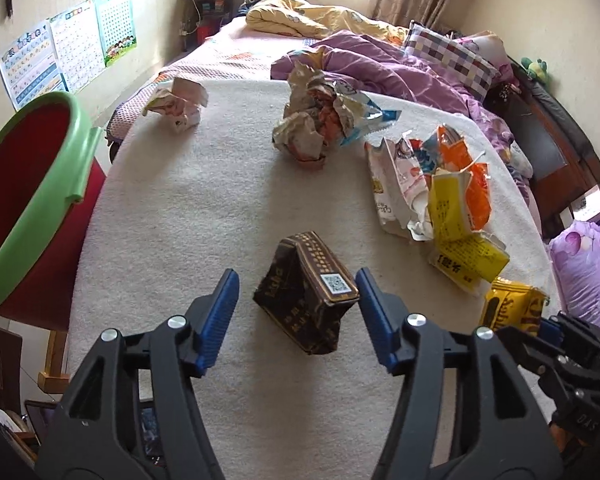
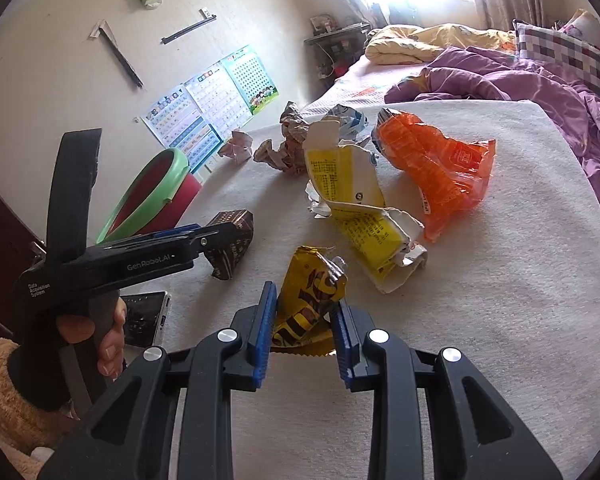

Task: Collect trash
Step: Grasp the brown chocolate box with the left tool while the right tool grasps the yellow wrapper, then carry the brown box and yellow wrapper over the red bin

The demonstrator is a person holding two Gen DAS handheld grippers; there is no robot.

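The right tool [image 2: 305, 322] is clenched on a crinkled yellow snack wrapper [image 2: 309, 300] with brown lettering; its blue ribbed pads press the glossy foil from both sides, and the wrapper's torn silver top juts up beyond the fingertips. The tool points steeply down at the cream fleece blanket [image 2: 500, 280] that covers the bed.

The left tool [image 1: 296, 300] stands released, its blue pads on either side of a crushed dark brown carton [image 1: 306, 300] without touching it. The carton lies on the blanket, creased into a wedge, a white QR label on its upper edge. In the right wrist view a hand [image 2: 100, 336] grips the left tool's black handle, with a fuzzy tan sleeve at the wrist.

Further on lies a torn yellow cardboard box [image 2: 352, 208], folded open with ragged white edges, and just beside it a crumpled orange plastic bag [image 2: 440, 172]. Beyond these sit a wad of brown crumpled paper [image 1: 304, 128] against a blue-and-white wrapper [image 1: 364, 112], and a smaller crumpled paper ball [image 1: 178, 104] apart at the left.

At the bed's left edge stands a red bin with a green rim [image 1: 44, 184]. A purple quilt [image 1: 400, 68] is bunched at the far end.
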